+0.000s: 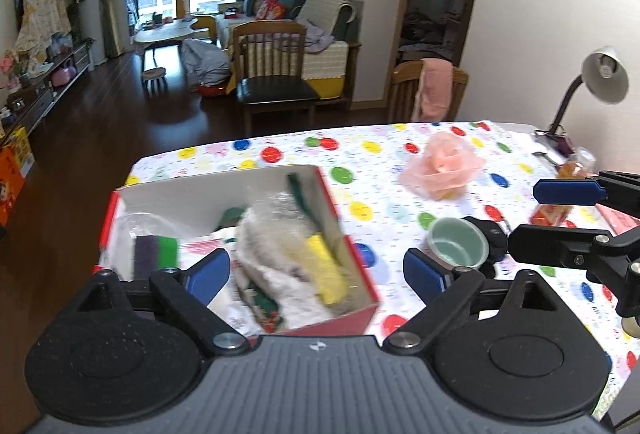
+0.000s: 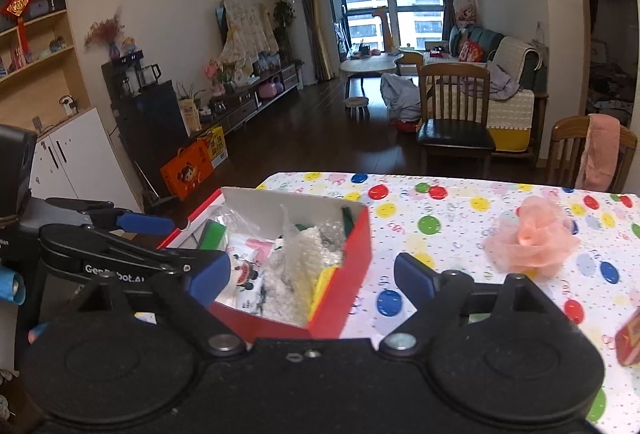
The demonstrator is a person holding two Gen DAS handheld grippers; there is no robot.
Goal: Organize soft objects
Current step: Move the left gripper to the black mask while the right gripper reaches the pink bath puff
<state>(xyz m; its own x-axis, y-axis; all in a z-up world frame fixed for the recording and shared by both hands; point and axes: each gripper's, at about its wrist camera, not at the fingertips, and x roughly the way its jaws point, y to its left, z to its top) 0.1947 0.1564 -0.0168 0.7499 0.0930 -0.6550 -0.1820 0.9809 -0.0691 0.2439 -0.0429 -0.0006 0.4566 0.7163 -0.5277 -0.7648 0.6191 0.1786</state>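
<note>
A red cardboard box (image 1: 362,266) (image 2: 352,258) with white inside stands on the dotted tablecloth and holds soft things: bubble wrap (image 1: 272,230) (image 2: 304,258), a yellow sponge (image 1: 326,270), a green and purple scouring pad (image 1: 154,254), and printed cloths. A pink mesh bath puff (image 1: 442,166) (image 2: 534,242) lies on the cloth to the right of the box. My left gripper (image 1: 316,274) is open and empty above the box's near end. My right gripper (image 2: 312,282) is open and empty above the box's near right corner; it also shows in the left wrist view (image 1: 552,218).
A pale green cup (image 1: 458,244) lies on its side by a black object right of the box. Orange snack packets (image 1: 554,212) and a red packet (image 2: 628,340) lie at the right. A desk lamp (image 1: 600,78) stands at the far right corner. Chairs (image 2: 454,114) stand beyond the table.
</note>
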